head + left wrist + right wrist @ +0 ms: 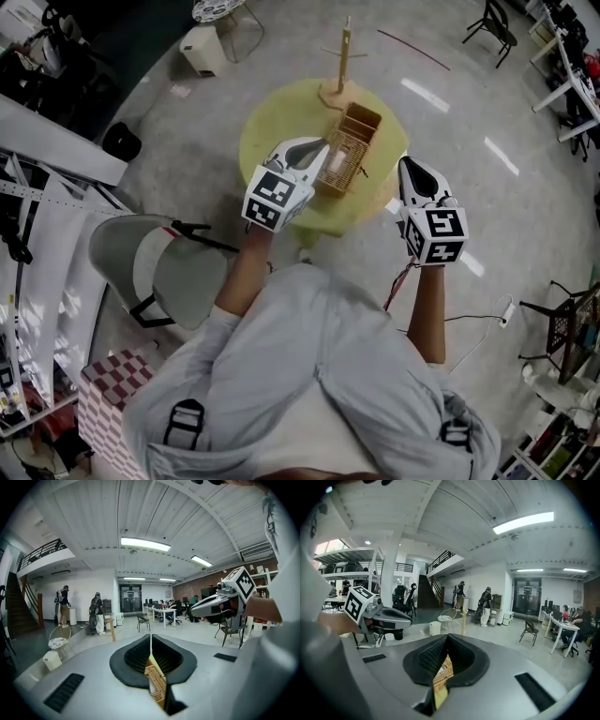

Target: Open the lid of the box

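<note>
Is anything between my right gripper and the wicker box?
Nothing visible: only bare table top separates the right gripper from the wicker box. The left gripper sits at the box's opposite side, and the wooden stand is beyond it.

Tan wicker box, yellow table

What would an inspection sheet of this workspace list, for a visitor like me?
Surface: round yellow table, holding two things.
Job's things: woven wicker box near the middle; lid position unclear.
Clutter: wooden peg stand behind the box.
Grippers: left hand-held gripper shut, tip by the box; right hand-held gripper shut, beside the table's right edge.
Cables: thin red cable below the right hand-held gripper; white cable on the floor.
Surroundings: grey folding chair at left, grey polished floor.
</note>
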`<move>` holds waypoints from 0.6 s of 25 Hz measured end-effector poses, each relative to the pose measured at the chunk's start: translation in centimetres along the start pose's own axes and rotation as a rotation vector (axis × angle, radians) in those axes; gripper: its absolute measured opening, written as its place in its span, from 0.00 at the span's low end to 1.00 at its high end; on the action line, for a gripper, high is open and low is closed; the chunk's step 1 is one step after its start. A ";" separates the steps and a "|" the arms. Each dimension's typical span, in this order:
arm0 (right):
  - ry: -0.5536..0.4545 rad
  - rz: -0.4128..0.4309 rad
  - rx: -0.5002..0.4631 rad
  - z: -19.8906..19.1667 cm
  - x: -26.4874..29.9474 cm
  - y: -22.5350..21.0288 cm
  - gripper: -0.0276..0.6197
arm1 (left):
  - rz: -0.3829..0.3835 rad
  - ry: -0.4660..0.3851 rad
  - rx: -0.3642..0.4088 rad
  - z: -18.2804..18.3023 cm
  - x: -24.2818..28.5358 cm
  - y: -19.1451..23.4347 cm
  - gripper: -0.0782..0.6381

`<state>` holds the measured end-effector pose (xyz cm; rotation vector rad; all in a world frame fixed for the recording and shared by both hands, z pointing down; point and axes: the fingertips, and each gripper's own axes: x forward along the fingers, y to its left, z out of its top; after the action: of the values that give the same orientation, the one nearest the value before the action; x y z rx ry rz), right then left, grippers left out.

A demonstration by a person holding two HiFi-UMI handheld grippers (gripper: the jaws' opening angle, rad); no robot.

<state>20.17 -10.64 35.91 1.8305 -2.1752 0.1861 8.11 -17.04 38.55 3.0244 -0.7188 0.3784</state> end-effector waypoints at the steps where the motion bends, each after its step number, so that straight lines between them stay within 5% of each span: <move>1: -0.004 -0.003 0.002 0.1 0.7 -0.1 0.08 | -0.004 0.005 -0.003 -0.3 0.3 0.6 0.16; 15: 0.144 0.029 0.030 -6.9 7.5 -2.2 0.09 | -0.008 0.114 -0.103 -5.9 4.4 3.7 0.16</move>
<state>22.15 -16.11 44.51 1.7449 -2.1118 0.3476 8.91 -21.87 45.15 2.8817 -0.6962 0.4931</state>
